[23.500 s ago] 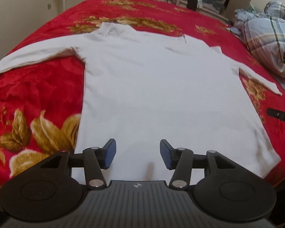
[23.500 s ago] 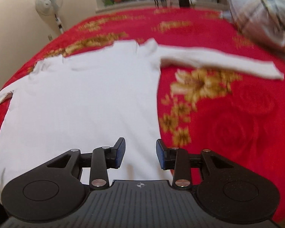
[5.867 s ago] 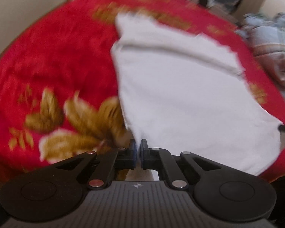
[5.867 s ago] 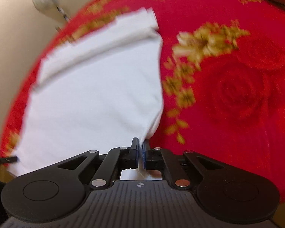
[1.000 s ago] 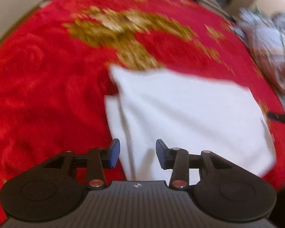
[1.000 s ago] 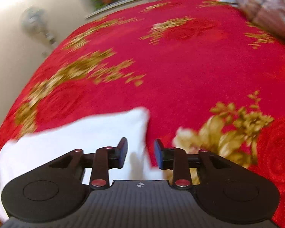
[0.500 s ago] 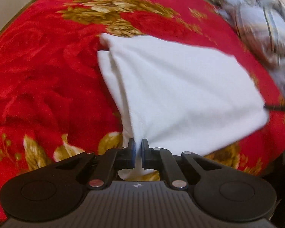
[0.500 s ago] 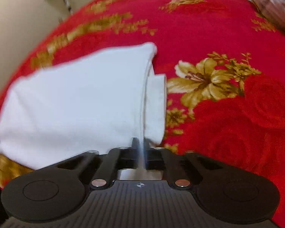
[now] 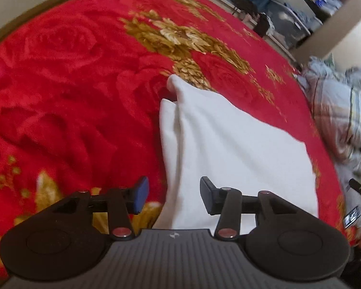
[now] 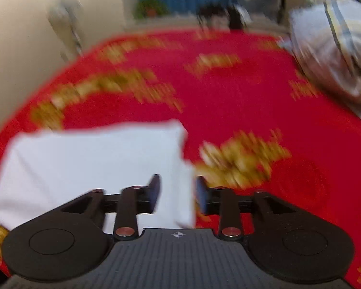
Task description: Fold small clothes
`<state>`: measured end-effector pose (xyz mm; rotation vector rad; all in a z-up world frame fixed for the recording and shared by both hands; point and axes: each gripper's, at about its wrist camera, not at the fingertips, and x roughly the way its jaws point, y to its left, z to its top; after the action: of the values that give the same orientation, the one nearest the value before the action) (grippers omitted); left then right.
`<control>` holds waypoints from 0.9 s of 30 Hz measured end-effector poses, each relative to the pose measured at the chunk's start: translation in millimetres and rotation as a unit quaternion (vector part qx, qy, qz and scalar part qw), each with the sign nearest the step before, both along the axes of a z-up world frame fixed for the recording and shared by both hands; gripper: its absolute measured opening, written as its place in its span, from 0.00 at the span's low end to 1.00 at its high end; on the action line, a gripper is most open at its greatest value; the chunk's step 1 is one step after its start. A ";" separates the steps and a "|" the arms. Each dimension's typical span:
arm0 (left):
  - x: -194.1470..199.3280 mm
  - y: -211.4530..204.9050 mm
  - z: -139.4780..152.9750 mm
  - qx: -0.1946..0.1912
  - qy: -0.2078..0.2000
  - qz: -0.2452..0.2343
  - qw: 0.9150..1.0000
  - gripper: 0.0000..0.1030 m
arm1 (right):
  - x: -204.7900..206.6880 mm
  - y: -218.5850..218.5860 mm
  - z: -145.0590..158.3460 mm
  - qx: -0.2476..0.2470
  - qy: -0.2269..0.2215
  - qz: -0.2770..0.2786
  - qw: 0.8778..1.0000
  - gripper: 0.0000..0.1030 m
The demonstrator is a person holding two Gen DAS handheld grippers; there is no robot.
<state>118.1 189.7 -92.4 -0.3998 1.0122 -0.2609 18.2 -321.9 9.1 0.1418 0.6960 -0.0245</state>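
The white garment (image 9: 233, 154) lies folded into a rectangle on the red bed. In the left wrist view my left gripper (image 9: 173, 196) is open over the garment's near left edge, holding nothing. In the blurred right wrist view the garment (image 10: 91, 166) lies at lower left, and my right gripper (image 10: 177, 193) is open over its near right corner, empty. The garment's layered fold edge (image 9: 170, 130) shows on its left side.
The red blanket with gold flowers (image 9: 72, 84) covers the bed. A rumpled plaid quilt (image 9: 341, 118) lies at the right edge, also in the right wrist view (image 10: 337, 55). A fan (image 10: 65, 24) stands by the left wall. Dark objects (image 9: 358, 187) lie at the bed's right edge.
Half a second ago both grippers were shut on the garment's near corners. Both have now opened and let go, and the folded garment rests on the bed.
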 end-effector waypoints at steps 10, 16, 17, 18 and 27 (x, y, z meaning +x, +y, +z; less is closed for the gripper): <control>32.3 -20.5 -48.1 -0.007 0.006 -0.036 0.999 0.55 | 40.1 28.8 -40.9 0.010 -0.008 0.017 1.000 0.48; 31.5 -29.5 -59.7 -0.020 -0.034 -0.035 0.999 0.54 | 48.9 24.8 -47.9 0.028 0.015 0.012 0.999 0.48; 30.9 -32.6 -61.0 -0.018 -0.042 -0.037 0.998 0.50 | 48.9 21.8 -46.9 0.032 0.014 0.011 0.999 0.48; 29.5 -35.8 -61.5 -0.012 -0.049 -0.037 0.998 0.40 | 49.0 19.7 -46.9 0.033 0.012 0.009 0.999 0.48; 21.3 -42.7 -49.9 -0.004 -0.060 -0.044 0.997 0.21 | 45.9 5.6 -42.7 0.045 0.005 -0.008 0.999 0.48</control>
<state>139.4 147.0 -142.3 -0.3430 0.9129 -0.3646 64.1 -316.3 -33.6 0.2342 0.7061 -0.0087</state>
